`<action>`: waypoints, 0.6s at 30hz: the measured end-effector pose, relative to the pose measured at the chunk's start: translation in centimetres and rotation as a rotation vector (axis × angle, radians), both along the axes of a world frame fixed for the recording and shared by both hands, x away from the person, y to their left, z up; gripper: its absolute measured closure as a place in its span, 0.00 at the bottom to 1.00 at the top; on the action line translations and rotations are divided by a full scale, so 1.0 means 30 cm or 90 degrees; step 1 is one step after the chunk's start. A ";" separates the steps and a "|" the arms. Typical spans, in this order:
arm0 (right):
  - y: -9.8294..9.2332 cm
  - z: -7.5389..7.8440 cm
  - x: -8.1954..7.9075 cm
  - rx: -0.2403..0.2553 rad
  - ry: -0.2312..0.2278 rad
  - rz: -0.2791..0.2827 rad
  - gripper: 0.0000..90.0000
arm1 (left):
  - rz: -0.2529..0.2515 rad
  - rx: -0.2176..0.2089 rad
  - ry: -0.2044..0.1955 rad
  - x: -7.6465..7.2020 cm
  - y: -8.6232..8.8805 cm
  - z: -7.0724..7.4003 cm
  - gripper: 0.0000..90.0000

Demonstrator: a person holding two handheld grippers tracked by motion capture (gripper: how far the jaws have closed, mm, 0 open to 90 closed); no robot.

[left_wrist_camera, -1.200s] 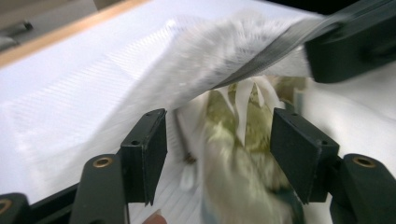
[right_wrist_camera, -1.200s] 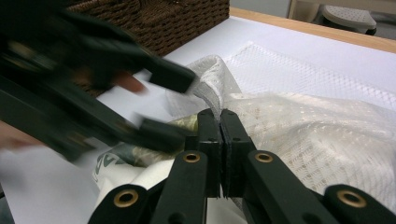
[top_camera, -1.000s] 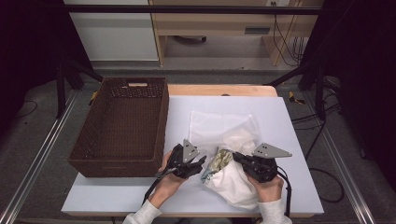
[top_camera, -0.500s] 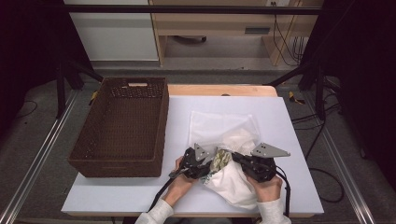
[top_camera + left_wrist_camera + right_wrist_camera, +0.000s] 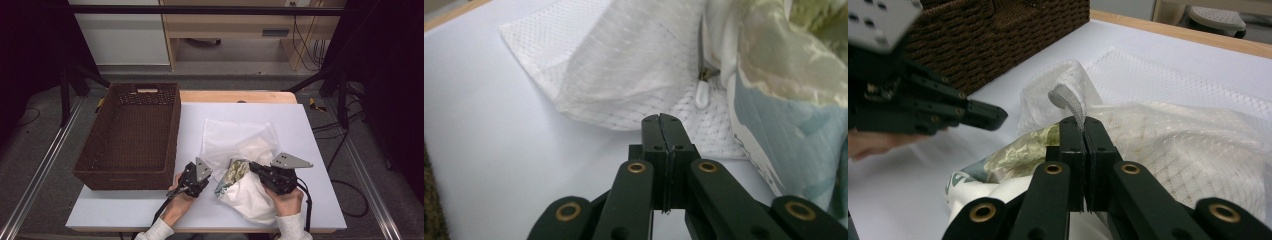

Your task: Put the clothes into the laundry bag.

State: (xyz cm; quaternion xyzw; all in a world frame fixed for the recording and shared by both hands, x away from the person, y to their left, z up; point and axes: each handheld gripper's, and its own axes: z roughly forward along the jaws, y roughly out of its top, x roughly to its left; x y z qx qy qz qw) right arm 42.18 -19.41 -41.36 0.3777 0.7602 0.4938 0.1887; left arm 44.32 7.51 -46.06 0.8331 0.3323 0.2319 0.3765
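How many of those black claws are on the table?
2. The left claw sits shut beside the basket, with nothing in it. The right claw is clamped on the mesh bag.

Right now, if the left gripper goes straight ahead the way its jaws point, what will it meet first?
Most likely the white mesh bag: its folded edge lies just past the left gripper, whose jaws are shut on nothing. The zipper pull sits slightly right of that line; depth is uncertain.

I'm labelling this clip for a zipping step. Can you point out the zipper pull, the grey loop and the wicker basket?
zipper pull [image 5: 702, 94], left gripper view, on its white tab.
grey loop [image 5: 1066, 99], right gripper view, on the bend above the jaws.
wicker basket [image 5: 127, 178], high view, on its near wall.
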 end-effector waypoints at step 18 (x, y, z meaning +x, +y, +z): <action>0.010 -0.009 0.006 -0.002 0.007 0.000 0.99 | -0.015 0.014 0.026 0.066 -0.158 -0.086 0.98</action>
